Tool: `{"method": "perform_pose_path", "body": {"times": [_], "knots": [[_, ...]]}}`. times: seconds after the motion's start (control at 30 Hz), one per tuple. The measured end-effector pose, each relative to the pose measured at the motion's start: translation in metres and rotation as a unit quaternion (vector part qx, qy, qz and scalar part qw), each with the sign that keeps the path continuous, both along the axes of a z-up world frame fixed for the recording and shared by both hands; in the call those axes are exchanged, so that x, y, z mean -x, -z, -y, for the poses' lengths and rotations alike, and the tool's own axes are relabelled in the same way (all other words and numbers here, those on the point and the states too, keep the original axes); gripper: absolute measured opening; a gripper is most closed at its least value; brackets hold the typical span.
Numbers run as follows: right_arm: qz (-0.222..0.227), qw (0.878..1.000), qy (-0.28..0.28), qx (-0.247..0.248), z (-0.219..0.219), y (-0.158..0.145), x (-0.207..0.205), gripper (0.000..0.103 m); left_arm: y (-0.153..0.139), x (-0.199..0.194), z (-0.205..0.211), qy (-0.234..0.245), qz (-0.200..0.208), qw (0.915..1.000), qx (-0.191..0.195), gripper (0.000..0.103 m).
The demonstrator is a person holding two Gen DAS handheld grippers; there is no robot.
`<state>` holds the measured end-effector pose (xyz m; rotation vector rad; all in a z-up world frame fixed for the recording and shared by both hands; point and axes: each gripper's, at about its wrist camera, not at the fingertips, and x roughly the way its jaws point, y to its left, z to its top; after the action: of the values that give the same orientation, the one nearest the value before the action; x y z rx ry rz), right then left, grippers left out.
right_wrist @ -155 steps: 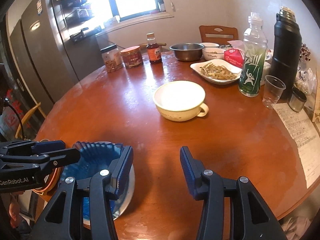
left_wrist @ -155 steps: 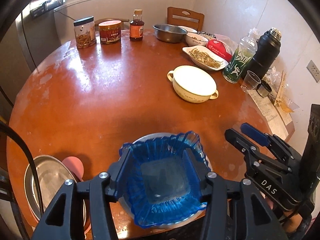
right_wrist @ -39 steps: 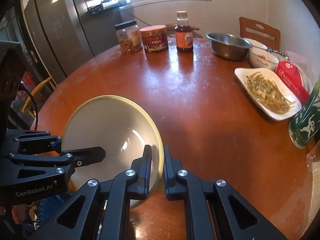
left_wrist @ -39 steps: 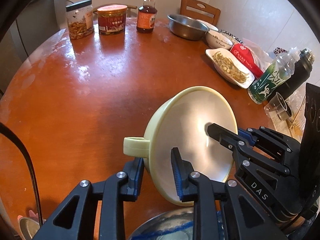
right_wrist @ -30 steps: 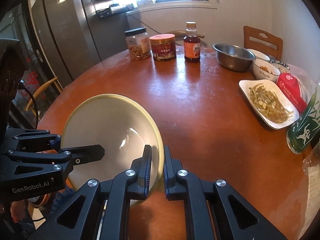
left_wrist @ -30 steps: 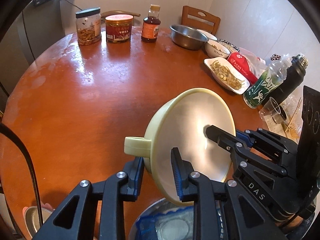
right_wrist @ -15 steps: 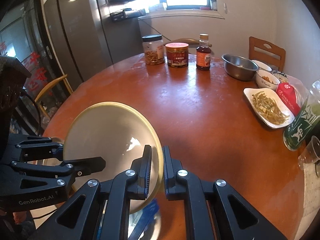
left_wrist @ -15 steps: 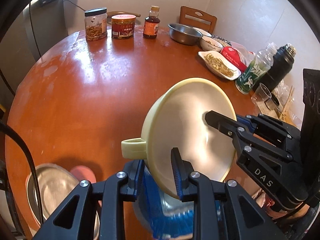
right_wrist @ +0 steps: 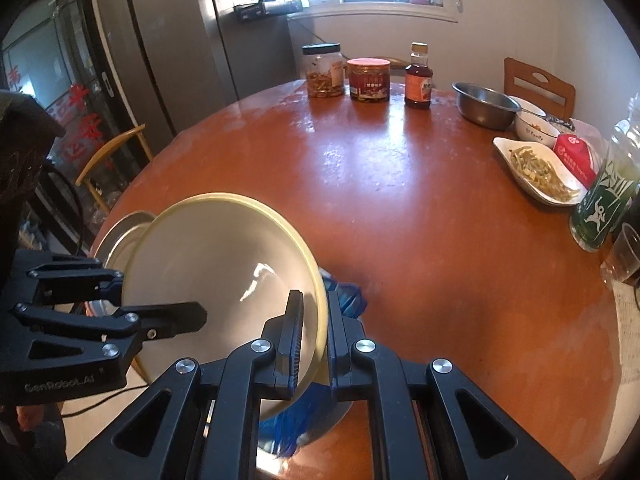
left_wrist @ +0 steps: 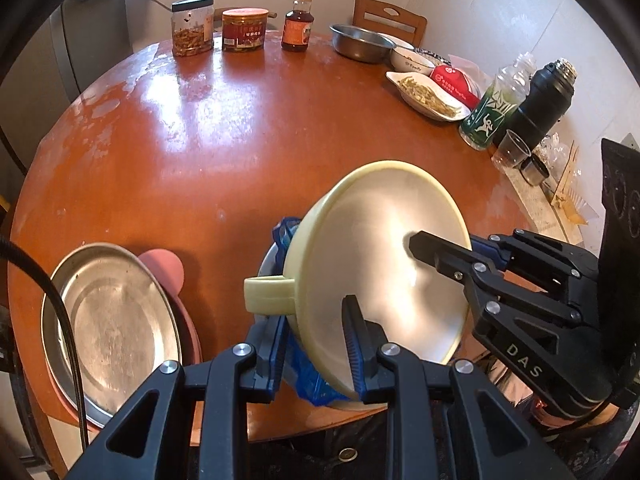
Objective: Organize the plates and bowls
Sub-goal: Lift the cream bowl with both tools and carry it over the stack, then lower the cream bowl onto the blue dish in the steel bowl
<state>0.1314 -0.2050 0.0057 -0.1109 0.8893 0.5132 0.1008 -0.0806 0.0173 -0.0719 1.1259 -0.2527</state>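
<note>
A cream two-handled bowl (left_wrist: 380, 256) (right_wrist: 224, 264) hangs tilted in the air, held from both sides. My left gripper (left_wrist: 316, 344) is shut on its rim beside the left handle (left_wrist: 266, 294). My right gripper (right_wrist: 314, 332) is shut on the opposite rim, and shows in the left wrist view as the right gripper (left_wrist: 440, 256). Just under the bowl sits a blue fluted glass dish (left_wrist: 288, 236) (right_wrist: 348, 300) on a metal plate, mostly hidden. At the near left edge lies a steel plate (left_wrist: 108, 320) on a pink plate (left_wrist: 168, 268).
On the round wooden table (left_wrist: 224, 140), jars and a sauce bottle (left_wrist: 298, 24) stand at the back. A steel bowl (left_wrist: 360, 42), a dish of food (left_wrist: 428, 94), a green bottle (left_wrist: 492, 108), a black flask (left_wrist: 540, 100) and a cup line the right side.
Both grippers have carried the cream bowl toward the near table edge, and it now hangs over the blue dish. The steel and pink plates have come fully into view on the left.
</note>
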Motion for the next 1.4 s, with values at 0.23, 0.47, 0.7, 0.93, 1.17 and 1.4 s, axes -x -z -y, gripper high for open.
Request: {"method": "perform_pose_path", "body": {"times": [0.23, 0.47, 0.7, 0.93, 1.17, 1.4], "knots": [[-0.003, 1.0, -0.006, 0.018, -0.005, 0.003, 0.007, 0.011, 0.007, -0.001, -0.002, 0.002, -0.008, 1.0, -0.004, 0.027], [-0.001, 1.0, -0.007, 0.022, -0.005, 0.003, 0.013, 0.014, 0.009, -0.002, 0.003, 0.011, -0.013, 0.9997, -0.016, 0.027], [0.004, 1.0, 0.002, 0.022, -0.003, -0.001, 0.016, 0.017, 0.01, -0.004, 0.006, 0.016, -0.014, 0.9994, -0.028, 0.027], [0.002, 1.0, 0.005, 0.014, 0.002, -0.003, 0.016, 0.018, 0.01, -0.007, 0.007, 0.018, -0.02, 0.9992, -0.031, 0.027], [0.005, 1.0, 0.02, 0.006, 0.01, -0.007, 0.014, 0.034, 0.01, -0.007, 0.006, 0.021, -0.023, 0.9992, -0.024, 0.03], [0.006, 1.0, 0.029, -0.002, 0.016, -0.009, 0.013, 0.035, 0.009, -0.007, 0.004, 0.022, -0.025, 0.9993, -0.014, 0.032]]}}
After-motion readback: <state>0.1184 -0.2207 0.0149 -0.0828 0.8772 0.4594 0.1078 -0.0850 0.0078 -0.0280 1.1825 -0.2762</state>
